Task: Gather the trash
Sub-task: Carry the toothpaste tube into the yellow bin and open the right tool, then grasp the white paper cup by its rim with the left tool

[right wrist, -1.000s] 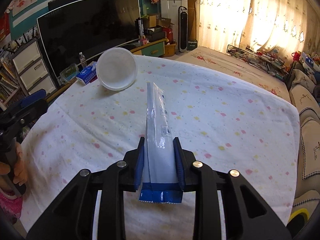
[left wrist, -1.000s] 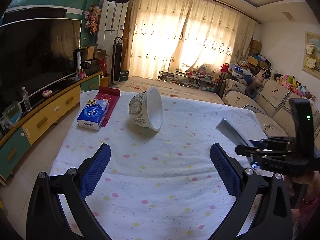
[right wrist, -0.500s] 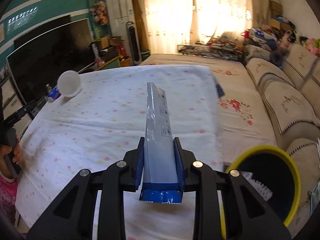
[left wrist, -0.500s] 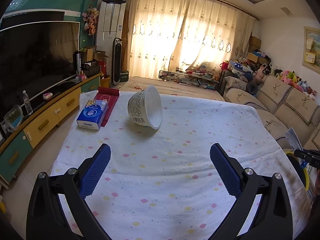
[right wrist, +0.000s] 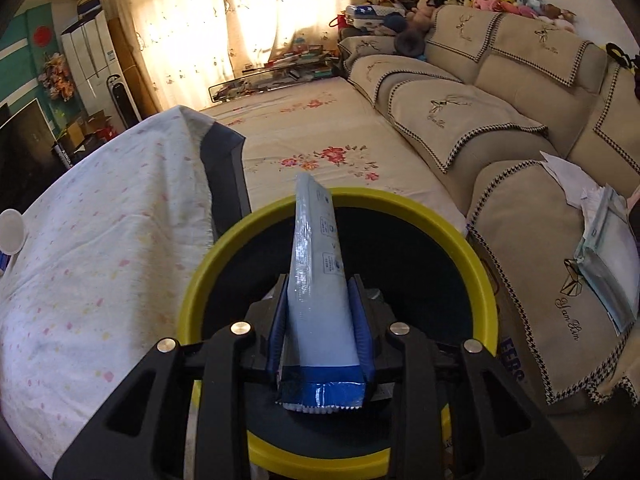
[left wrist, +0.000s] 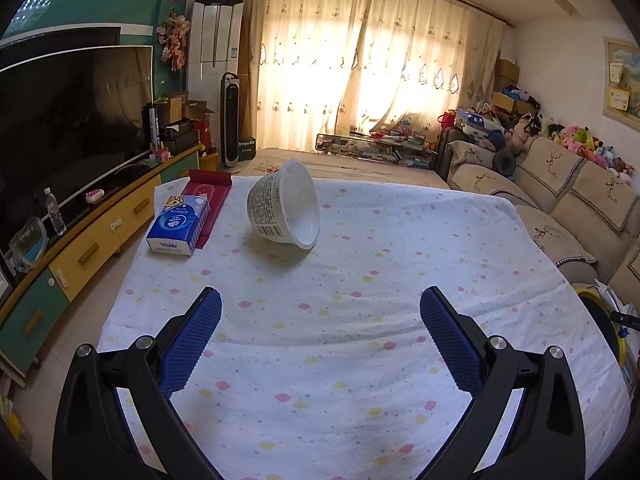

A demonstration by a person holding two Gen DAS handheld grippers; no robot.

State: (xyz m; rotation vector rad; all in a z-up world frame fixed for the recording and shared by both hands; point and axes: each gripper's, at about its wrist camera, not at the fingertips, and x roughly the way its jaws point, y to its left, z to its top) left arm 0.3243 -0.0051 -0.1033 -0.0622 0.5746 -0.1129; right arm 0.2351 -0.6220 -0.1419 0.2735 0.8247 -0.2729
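Note:
My right gripper [right wrist: 320, 292] is shut on a long silver and blue wrapper [right wrist: 316, 256] and holds it over the open mouth of a yellow-rimmed black trash bin [right wrist: 224, 240] beside the table. My left gripper [left wrist: 320, 308] is open and empty above the near part of the table. A white plastic bowl [left wrist: 286, 204] lies on its side on the flowered tablecloth [left wrist: 360, 260], well ahead of the left gripper; it also shows at the left edge of the right wrist view [right wrist: 11, 232]. The bin's rim [left wrist: 600, 304] shows at the table's right edge in the left wrist view.
A blue tissue pack [left wrist: 178, 226] and a red packet [left wrist: 210, 190] lie at the table's far left. A TV cabinet [left wrist: 80, 248] runs along the left. A beige sofa [right wrist: 520, 128] with papers [right wrist: 608, 236] stands right of the bin.
My right gripper has swung right with the wrapper, from over the table to over the trash bin. My left gripper has stayed open and almost still.

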